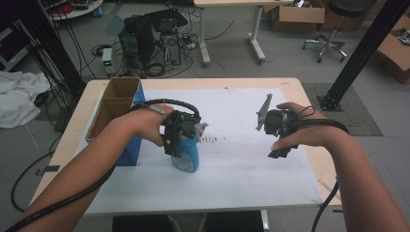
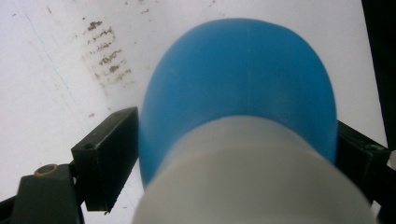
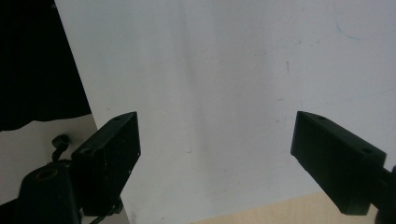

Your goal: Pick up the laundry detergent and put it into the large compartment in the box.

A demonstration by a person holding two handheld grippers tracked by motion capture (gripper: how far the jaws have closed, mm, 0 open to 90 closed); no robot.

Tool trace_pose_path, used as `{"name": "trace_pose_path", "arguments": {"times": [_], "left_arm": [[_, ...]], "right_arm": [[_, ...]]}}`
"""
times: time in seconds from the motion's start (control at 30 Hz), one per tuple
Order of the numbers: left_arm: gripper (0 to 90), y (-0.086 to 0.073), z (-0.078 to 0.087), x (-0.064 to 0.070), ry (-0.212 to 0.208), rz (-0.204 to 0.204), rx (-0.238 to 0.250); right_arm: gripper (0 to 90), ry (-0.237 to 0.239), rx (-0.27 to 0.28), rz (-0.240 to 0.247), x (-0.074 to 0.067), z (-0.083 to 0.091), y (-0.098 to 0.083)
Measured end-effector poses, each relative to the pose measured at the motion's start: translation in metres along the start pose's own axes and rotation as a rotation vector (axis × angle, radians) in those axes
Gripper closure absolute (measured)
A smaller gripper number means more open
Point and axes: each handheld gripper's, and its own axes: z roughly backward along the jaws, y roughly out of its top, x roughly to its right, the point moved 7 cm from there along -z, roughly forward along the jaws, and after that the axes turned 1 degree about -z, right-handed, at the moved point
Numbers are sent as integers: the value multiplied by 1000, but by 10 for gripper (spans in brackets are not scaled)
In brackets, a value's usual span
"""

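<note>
a pale wooden table [image 1: 309, 96] carries a broad white sheet [image 1: 241, 159], smooth and matte, smudged with dark marks [image 1: 212, 140] too blurred to read as writing. a brown cardboard box [image 1: 113, 104] stands open at the sheet's left edge. near the sheet's middle stands the blue bottle [image 1: 187, 155], rounded glossy plastic with a pale cap, its label unseen. the left gripper [image 2: 238, 154] pinches it, black jaws against both sides. the right gripper [image 3: 217, 154] hovers over bare sheet, jaws spread wide.
</note>
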Motion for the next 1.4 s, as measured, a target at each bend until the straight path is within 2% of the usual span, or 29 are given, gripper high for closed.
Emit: {"name": "trace_pose_path", "arguments": {"times": [0.27,0.57,0.9,1.27,1.4], "left_arm": [[220,0,0,0,-2,-4,-14],[247,1,0,0,-3,-8,-17],[289,0,0,-1,15,-6,-19],[322,0,0,0,12,-10,-25],[362,0,0,1,-2,-12,-22]], "right_arm": [[159,-1,-2,0,1,-1,0],[160,1,0,-4,1,-2,1],[160,2,-2,-8,2,-3,1],[160,5,-3,-11,3,-5,0],[160,6,0,-13,3,-5,0]]}}
